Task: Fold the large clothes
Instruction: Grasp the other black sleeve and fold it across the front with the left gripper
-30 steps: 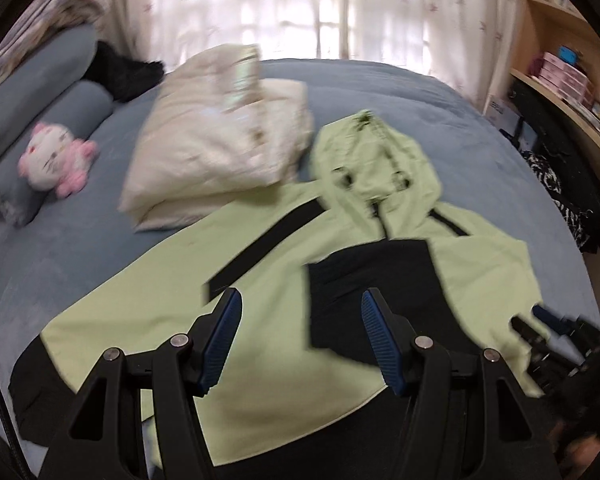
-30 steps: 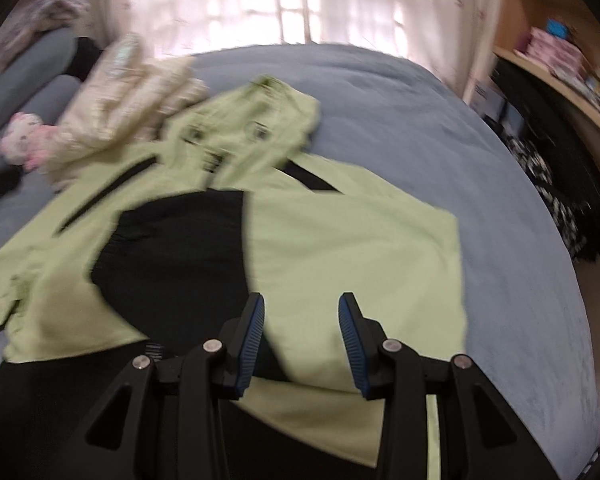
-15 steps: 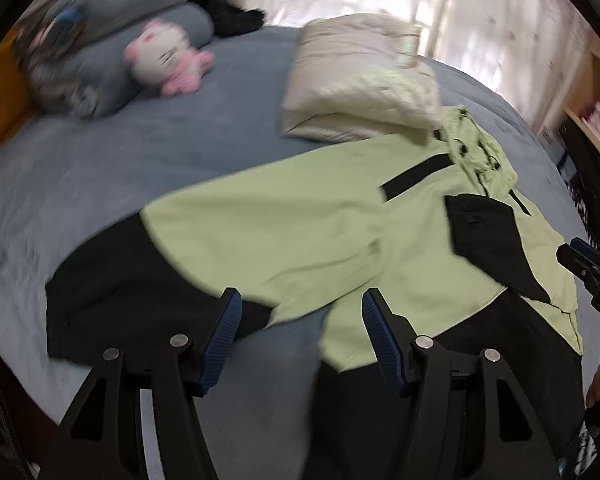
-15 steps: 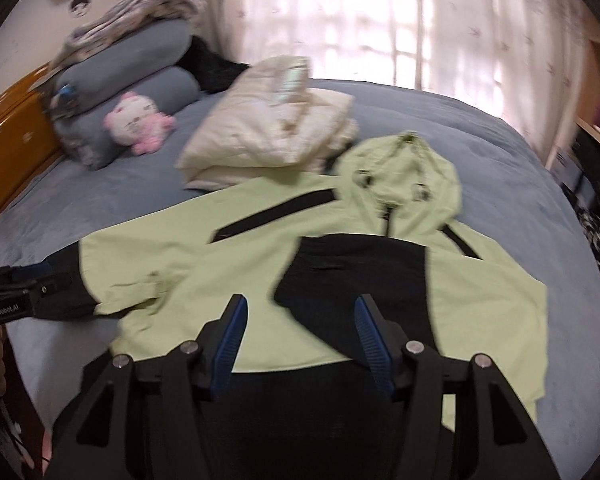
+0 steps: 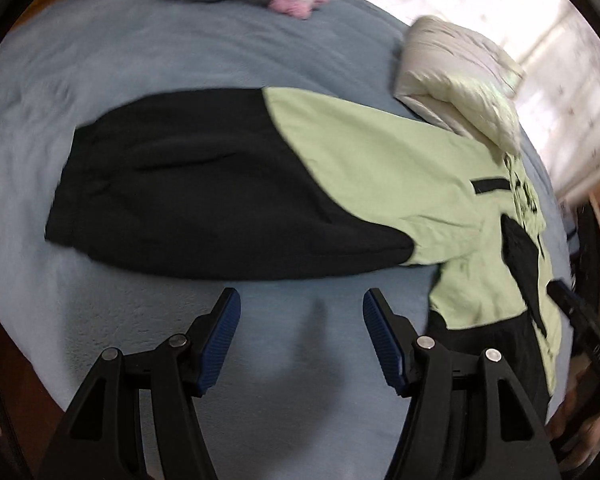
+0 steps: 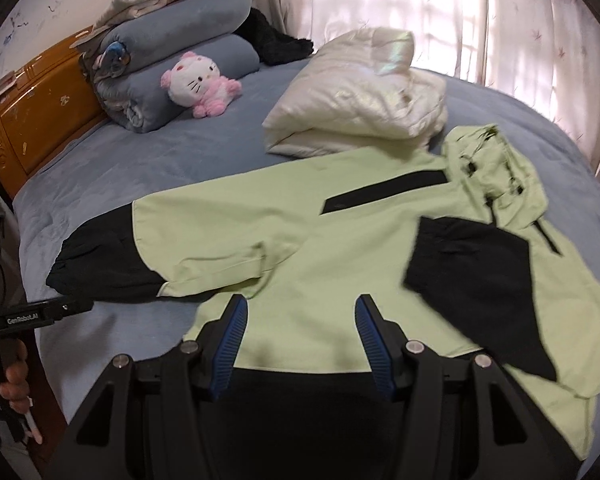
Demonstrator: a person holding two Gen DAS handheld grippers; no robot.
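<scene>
The green-and-black jacket [image 6: 340, 240] lies spread on the bed [image 6: 180, 152], soft and floppy. Best grasped at the black cuff [image 5: 204, 184]. Left gripper [image 5: 300, 320] and right gripper [image 6: 298, 322] both hang released, empty.

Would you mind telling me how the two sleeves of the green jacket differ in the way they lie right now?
The outstretched sleeve lies straight out sideways on the blue bedcover; the folded sleeve is laid across the jacket's chest. The outstretched sleeve's black cuff end rests on the bedcover, clear of the body; the folded sleeve's black end rests on green fabric. Both are green with a black lower section and lie flat.
</scene>
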